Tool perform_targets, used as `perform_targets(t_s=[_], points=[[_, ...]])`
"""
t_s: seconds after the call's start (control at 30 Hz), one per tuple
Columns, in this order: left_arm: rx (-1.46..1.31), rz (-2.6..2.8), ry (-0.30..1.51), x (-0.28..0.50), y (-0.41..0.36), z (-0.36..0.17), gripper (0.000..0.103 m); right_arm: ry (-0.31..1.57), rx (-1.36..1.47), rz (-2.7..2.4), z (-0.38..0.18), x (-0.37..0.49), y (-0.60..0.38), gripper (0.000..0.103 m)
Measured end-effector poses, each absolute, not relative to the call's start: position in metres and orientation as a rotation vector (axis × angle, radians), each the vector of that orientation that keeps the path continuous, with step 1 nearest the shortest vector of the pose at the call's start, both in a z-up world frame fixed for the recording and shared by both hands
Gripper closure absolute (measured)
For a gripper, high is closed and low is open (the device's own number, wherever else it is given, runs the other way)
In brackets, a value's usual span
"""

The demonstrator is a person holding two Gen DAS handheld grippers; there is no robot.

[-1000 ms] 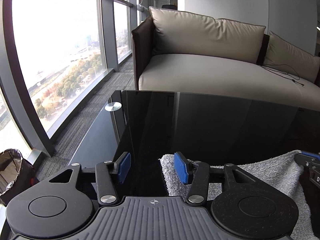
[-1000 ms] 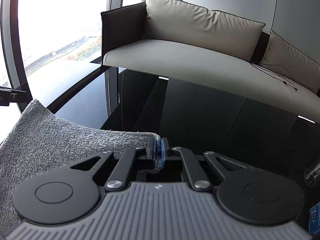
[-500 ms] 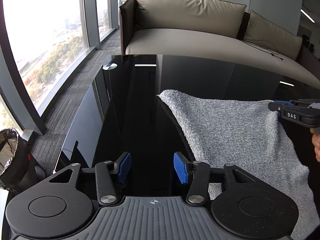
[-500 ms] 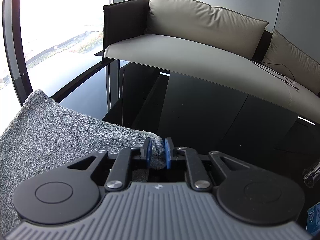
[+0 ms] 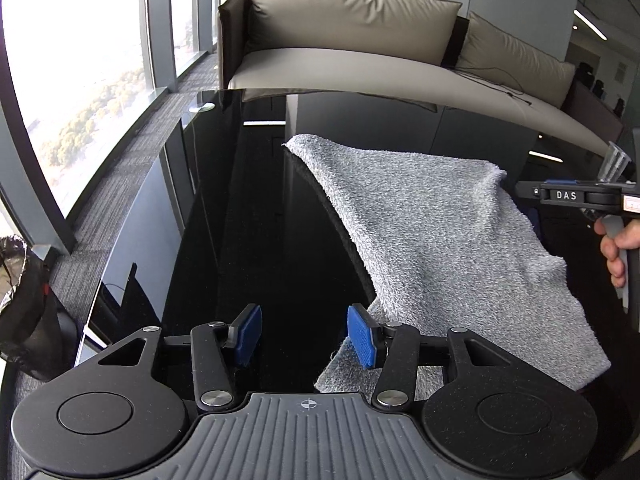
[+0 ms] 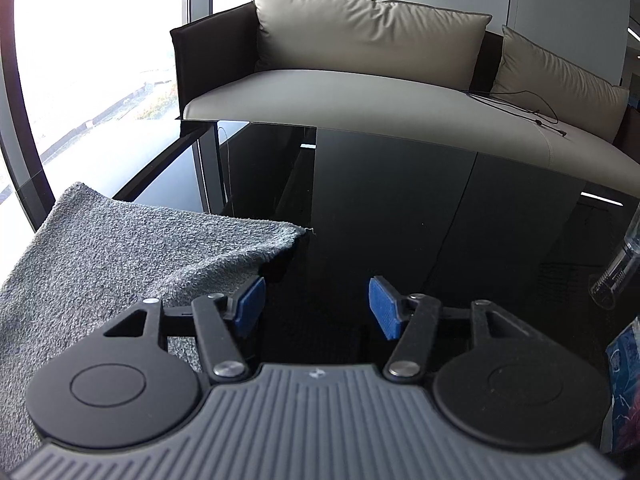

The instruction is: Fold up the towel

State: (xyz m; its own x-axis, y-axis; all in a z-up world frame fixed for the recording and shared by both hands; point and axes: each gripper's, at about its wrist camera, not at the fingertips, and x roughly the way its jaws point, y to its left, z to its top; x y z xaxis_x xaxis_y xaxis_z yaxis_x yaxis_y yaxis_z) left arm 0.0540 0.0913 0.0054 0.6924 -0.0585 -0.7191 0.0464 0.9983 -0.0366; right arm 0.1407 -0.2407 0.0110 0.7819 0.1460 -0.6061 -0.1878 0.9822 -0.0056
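A grey terry towel (image 5: pixel 432 236) lies folded over on the glossy black table (image 5: pixel 248 216), to the right of my left gripper (image 5: pixel 304 338). That gripper is open and empty, its right pad beside the towel's near edge. In the right wrist view the towel (image 6: pixel 120 256) lies at the left, with one corner pointing right. My right gripper (image 6: pixel 316 308) is open and empty, just right of the towel's edge. It also shows in the left wrist view (image 5: pixel 576 194), at the towel's far right side.
A beige sofa (image 6: pixel 380 92) with a dark frame stands behind the table. A clear plastic bottle (image 6: pixel 618 268) and a blue packet (image 6: pixel 624 360) are at the table's right. A black bin (image 5: pixel 20 304) stands on the floor at the left, by the windows.
My right gripper opened and let go of the towel corner, which now lies on the table. My left gripper drew back and rose, so more of the towel shows.
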Motion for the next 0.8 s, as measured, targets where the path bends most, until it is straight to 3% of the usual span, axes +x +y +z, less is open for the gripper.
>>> perform_targets(t_s=[0.47, 0.63, 0.8], points=[[0.007, -0.150, 0.780, 0.026, 0.077, 0.007, 0.073, 0.642, -0.061, 0.305, 0.028, 0.062, -0.240, 0.043], [0.013, -0.142, 0.780, 0.023, 0.076, 0.004, 0.090, 0.646, -0.043, 0.313, 0.027, 0.047, -0.243, 0.043], [0.032, -0.112, 0.771, 0.019, 0.076, 0.002, 0.098, 0.647, -0.024, 0.324, 0.026, 0.034, -0.245, 0.042]])
